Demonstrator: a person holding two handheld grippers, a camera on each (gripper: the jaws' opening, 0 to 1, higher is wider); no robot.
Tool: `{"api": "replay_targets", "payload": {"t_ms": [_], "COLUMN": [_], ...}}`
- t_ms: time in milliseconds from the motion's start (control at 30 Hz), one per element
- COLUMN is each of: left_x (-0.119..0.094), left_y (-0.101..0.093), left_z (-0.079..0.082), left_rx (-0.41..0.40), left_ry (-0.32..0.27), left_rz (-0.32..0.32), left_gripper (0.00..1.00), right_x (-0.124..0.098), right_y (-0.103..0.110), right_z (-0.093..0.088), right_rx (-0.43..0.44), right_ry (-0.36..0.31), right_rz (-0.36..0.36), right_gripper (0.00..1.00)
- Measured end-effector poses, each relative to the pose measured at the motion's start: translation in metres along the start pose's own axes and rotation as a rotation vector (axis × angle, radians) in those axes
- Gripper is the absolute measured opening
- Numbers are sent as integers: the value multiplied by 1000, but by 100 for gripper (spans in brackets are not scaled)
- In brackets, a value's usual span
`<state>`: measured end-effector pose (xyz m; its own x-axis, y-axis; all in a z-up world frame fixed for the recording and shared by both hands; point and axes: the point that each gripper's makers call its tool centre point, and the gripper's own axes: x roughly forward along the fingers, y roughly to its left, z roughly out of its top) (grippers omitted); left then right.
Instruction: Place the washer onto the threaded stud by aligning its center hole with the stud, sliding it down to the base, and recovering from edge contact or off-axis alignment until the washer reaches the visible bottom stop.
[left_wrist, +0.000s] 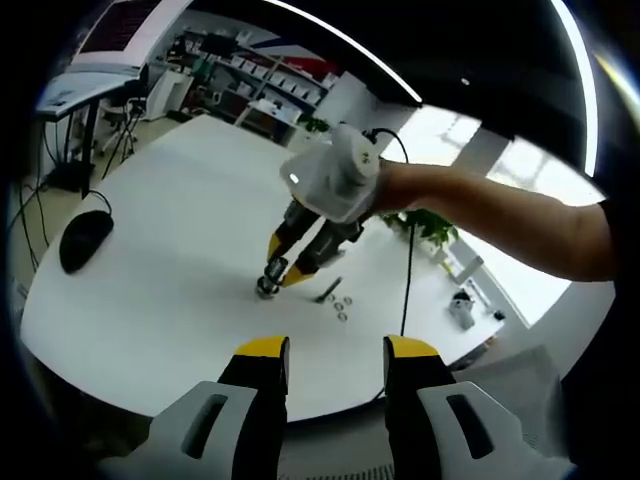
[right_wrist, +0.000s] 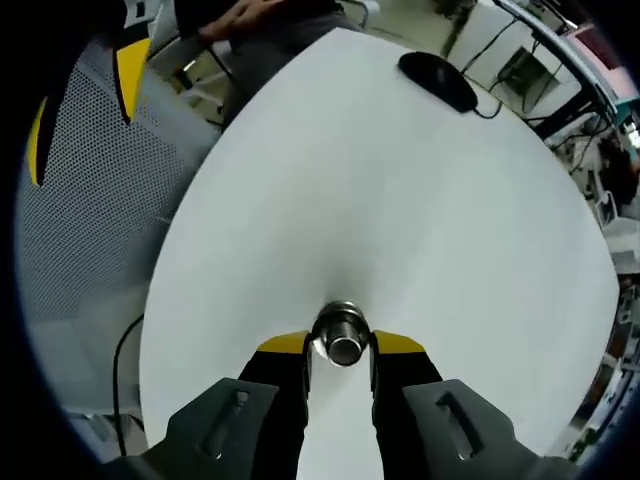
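Steel, rigid and likely slippery, the threaded stud (right_wrist: 343, 338) sits clamped between the right gripper (right_wrist: 340, 350) jaws, light thin washers (left_wrist: 342, 305) lying just beside it, while the left gripper (left_wrist: 337, 352) hangs open, empty.

Washers (left_wrist: 340, 305) beside stud (left_wrist: 268, 287) on table (left_wrist: 180, 260)

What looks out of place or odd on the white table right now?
Nothing is spilled or broken. The right claw is shut on the threaded stud, holding it at the white table, while the washers lie loose beside a dark bolt-like piece. The left claw is open.
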<state>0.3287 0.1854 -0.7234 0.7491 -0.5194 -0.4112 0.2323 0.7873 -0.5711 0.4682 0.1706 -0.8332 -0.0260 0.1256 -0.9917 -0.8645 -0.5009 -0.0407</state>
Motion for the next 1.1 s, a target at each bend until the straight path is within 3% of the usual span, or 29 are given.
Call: {"api": "replay_targets", "payload": {"t_ms": [767, 833, 933, 1033, 1100], "left_x": [0, 0, 0, 1, 1], "left_y": [0, 0, 0, 0, -1], "left_z": [0, -1, -1, -2, -2], "left_rx": [-2, 0, 3, 7, 9], "left_ry": [5, 6, 10, 14, 15], "left_rz": [-1, -1, -2, -3, -3], "left_gripper": [36, 36, 36, 36, 36], "right_x": [24, 23, 15, 3, -8], "right_y": [-1, -2, -5, -4, -4], "right_z": [-5, -3, -6, -6, -3], "right_rx": [67, 57, 59, 87, 135], "right_ry": [-19, -42, -41, -68, -121], "right_rz": [-7, -35, -96, -134, -175], "right_gripper": [25, 30, 47, 50, 50]}}
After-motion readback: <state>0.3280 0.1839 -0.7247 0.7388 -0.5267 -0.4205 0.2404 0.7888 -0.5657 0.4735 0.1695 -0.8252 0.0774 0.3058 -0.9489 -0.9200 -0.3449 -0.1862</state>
